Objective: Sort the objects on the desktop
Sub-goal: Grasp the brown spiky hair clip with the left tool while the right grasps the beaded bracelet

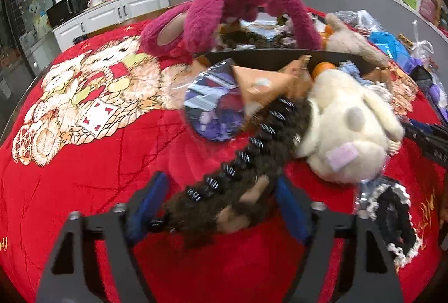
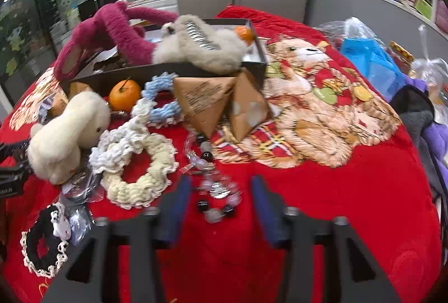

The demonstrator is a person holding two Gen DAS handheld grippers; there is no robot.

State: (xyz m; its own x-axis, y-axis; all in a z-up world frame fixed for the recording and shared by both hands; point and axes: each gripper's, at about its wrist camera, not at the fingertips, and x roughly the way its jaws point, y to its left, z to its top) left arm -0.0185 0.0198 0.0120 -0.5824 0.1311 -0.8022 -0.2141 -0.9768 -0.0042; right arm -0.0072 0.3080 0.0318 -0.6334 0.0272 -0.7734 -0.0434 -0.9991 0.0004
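Observation:
In the left wrist view my left gripper (image 1: 221, 191) is open around a dark brown furry hair claw clip (image 1: 246, 171) with black teeth; the clip lies between the blue pads, whether they touch it I cannot tell. A cream plush clip (image 1: 347, 129) lies right of it, a round purple badge (image 1: 212, 107) behind. In the right wrist view my right gripper (image 2: 221, 193) is open, its pads either side of a clear and black bead bracelet (image 2: 215, 191) on the red cloth. The dark box (image 2: 173, 70) behind holds a grey furry clip (image 2: 201, 45) and a magenta plush (image 2: 112, 31).
An orange (image 2: 124, 95), blue scrunchie (image 2: 162, 104), cream scrunchies (image 2: 137, 163), two brown pyramid packets (image 2: 207, 104) and a black lace scrunchie (image 2: 44, 244) lie on the cloth. Blue bag (image 2: 369, 62) and dark clothing (image 2: 420, 118) sit at the right edge.

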